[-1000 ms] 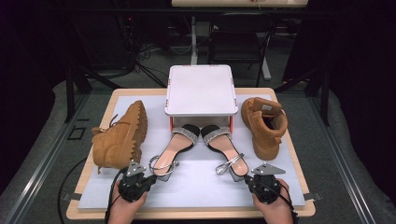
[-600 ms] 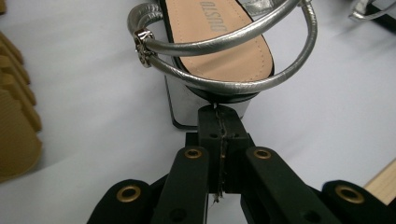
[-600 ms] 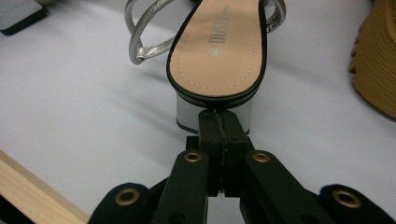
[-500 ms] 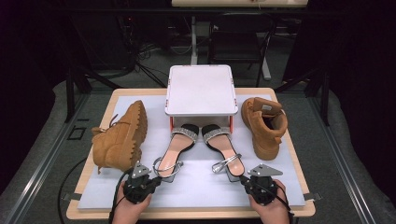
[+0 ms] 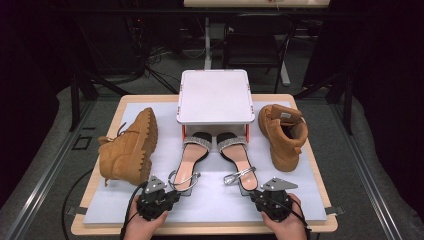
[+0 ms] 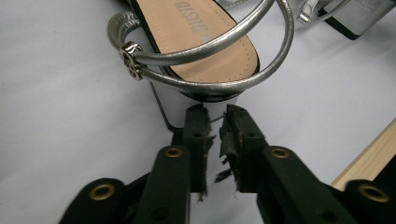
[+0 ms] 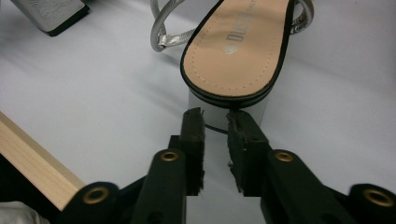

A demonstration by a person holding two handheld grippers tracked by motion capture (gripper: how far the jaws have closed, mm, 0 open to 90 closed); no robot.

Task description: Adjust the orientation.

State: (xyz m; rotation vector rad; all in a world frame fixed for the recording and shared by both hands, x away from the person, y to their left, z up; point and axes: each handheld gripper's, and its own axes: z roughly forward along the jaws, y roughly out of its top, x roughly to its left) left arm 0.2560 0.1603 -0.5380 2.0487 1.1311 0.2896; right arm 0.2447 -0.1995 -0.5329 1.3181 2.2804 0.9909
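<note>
Silver sandals: heels just ahead of both tongs, left and right; jaws just parted slightly, nothing gripped; grasp imminent.

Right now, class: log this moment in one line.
left tool: jaws just opening, nothing gripped, at left sandal heel | right tool: same, at right sandal heel

On the worktop a white box stands at the far middle. In front of it lie two heeled sandals, the left sandal and the right sandal, toes under the box. A tan boot lies at the left, another tan boot at the right. The left tool is just behind the left sandal's heel, the right tool just behind the right one's.
</note>
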